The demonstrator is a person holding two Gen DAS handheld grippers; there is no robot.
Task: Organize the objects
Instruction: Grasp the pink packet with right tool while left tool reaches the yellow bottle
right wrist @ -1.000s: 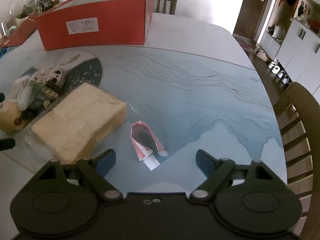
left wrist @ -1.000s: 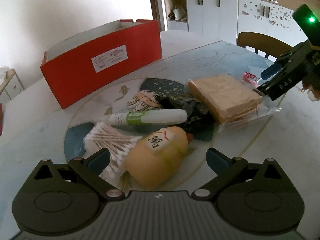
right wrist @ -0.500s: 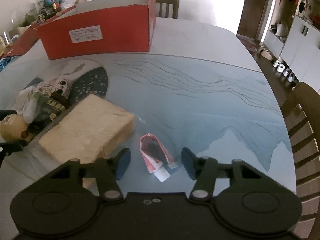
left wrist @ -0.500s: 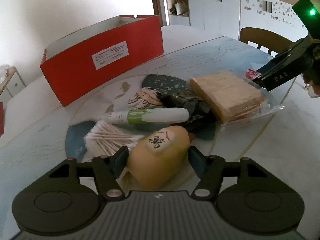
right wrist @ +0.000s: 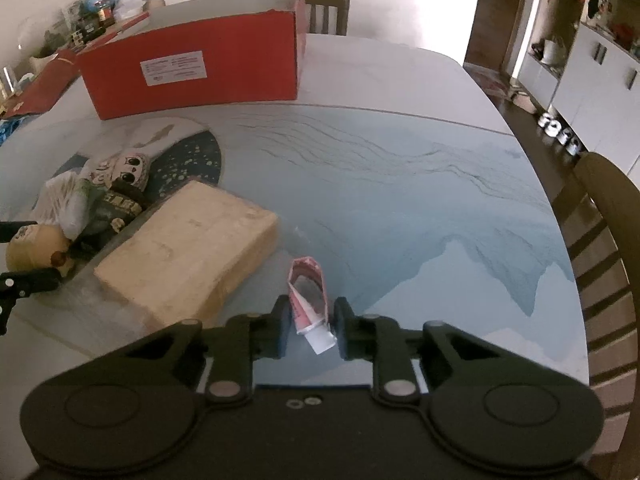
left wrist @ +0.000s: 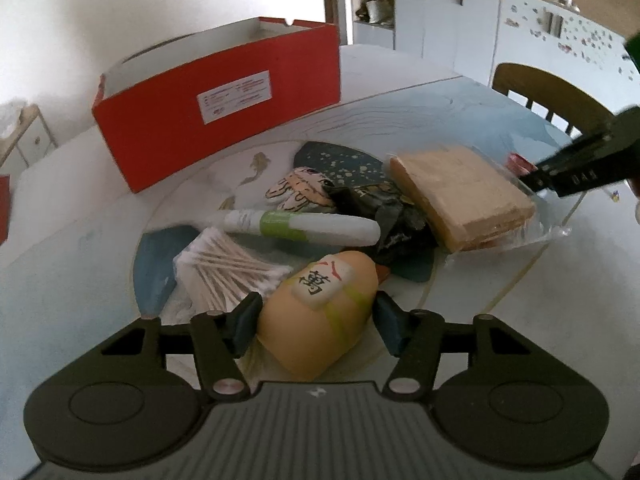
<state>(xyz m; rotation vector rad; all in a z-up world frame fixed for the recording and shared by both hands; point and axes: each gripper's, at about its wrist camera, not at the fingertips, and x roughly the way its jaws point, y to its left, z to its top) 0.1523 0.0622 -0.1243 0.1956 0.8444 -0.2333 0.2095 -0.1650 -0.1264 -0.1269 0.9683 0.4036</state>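
Note:
My left gripper is shut on a tan plush toy with a white character patch, low over the table. My right gripper is shut on a small red and white tube lying on the blue table mat. An open red box stands at the back; it also shows in the right wrist view. Between them lie a bundle of cotton swabs, a white and green tube, a cartoon-face pouch, a dark packet and a wrapped tan block.
The right gripper's body shows at the right of the left wrist view, beside the tan block. Wooden chairs stand at the table's right and far edges. Clutter sits at the far left behind the box.
Both grippers have closed: the left on the plush toy, the right on the red and white tube. Both moved slightly forward towards their objects.

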